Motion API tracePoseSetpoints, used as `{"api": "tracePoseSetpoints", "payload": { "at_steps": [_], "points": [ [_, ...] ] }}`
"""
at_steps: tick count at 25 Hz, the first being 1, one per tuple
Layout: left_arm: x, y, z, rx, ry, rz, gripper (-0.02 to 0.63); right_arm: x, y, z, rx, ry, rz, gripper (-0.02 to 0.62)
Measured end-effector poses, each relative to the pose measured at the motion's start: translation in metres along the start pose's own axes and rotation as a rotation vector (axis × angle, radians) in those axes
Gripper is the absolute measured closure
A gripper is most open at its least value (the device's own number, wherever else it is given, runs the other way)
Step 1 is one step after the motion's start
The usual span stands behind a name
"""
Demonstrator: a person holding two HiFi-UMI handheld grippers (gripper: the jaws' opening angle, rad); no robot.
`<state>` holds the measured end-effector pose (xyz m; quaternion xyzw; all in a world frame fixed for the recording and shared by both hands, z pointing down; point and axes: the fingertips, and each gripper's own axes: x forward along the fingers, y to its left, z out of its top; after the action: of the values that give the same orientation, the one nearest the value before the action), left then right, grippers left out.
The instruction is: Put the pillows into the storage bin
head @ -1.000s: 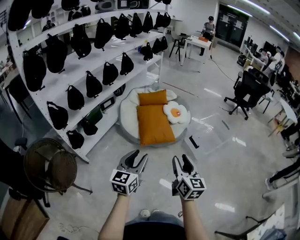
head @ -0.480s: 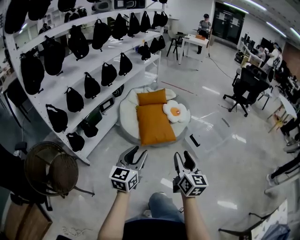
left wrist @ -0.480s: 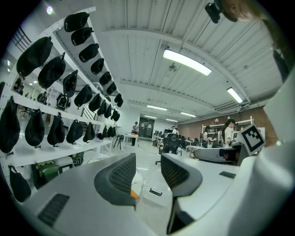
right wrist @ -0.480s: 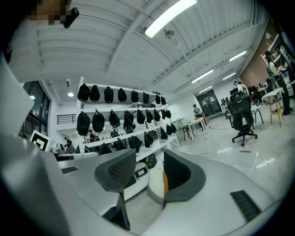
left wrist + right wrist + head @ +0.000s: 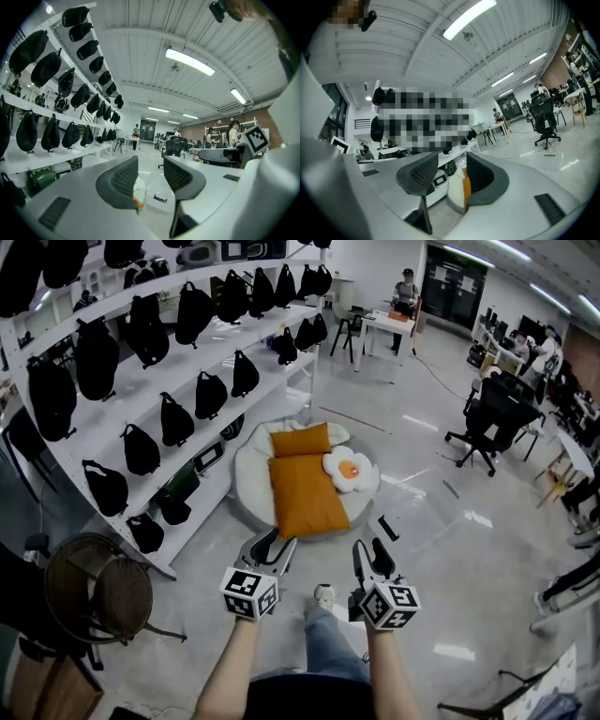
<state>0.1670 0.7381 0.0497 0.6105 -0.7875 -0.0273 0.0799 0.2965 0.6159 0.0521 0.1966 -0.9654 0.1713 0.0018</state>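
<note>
Head view: shows left gripper [image 5: 275, 545] and right gripper [image 5: 368, 549] held out near, side by side, both tongs apart and empty. Puts the pillows far ahead on the floor: large orange pillow [image 5: 305, 495], small orange pillow [image 5: 301, 440] just behind it, fried-egg pillow [image 5: 349, 469] at its right, all on a round white cushion [image 5: 246, 474] beside the shelf [image 5: 131, 404] of black bags. Shows one shoe [image 5: 323, 595] between the grippers, well short of the pile. Gives no sure storage bin; maybe the round dark basket [image 5: 98, 585] near left, cannot tell. Judged step: approach, nothing picked up yet. To do it well: close in first, come down over a pillow edge with jaws wide, pinch a thick fold rather than the flat middle, take fried-egg or small pillow singly, use both grippers on the large one.

Left gripper view: confirms jaws apart, nothing between the pads. Catches only a sliver of white cushion with an orange edge through the gap, plus the right gripper at right. Adds ceiling lights and far desks; lacks the floor layout.

Right gripper view: confirms jaws apart, no contact. Frames white cushion and orange pillow in the gap, far off. Misses fried-egg pillow and basket, seen from the head only.
</note>
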Motion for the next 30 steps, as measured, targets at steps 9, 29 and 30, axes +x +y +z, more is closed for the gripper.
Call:
{"api": "tracePoseSetpoints", "payload": {
  "at_steps": [9, 29, 30],
  "points": [
    [0.092, 0.032, -0.005, -0.010, -0.010, 0.010, 0.442, 0.080, -0.065, 0.005, -0.014, 0.006, -0.011, 0.423],
    [0.468, 0.153, 0.027, -0.057, 0.031, 0.125, 0.440, 0.423, -0.304, 0.095, -0.023, 0.124, 0.022, 0.423],
    [0.478, 0.156, 0.026, -0.060, 0.035, 0.127, 0.440, 0.433, -0.310, 0.096, -0.024, 0.129, 0.023, 0.423]
  ]
}}
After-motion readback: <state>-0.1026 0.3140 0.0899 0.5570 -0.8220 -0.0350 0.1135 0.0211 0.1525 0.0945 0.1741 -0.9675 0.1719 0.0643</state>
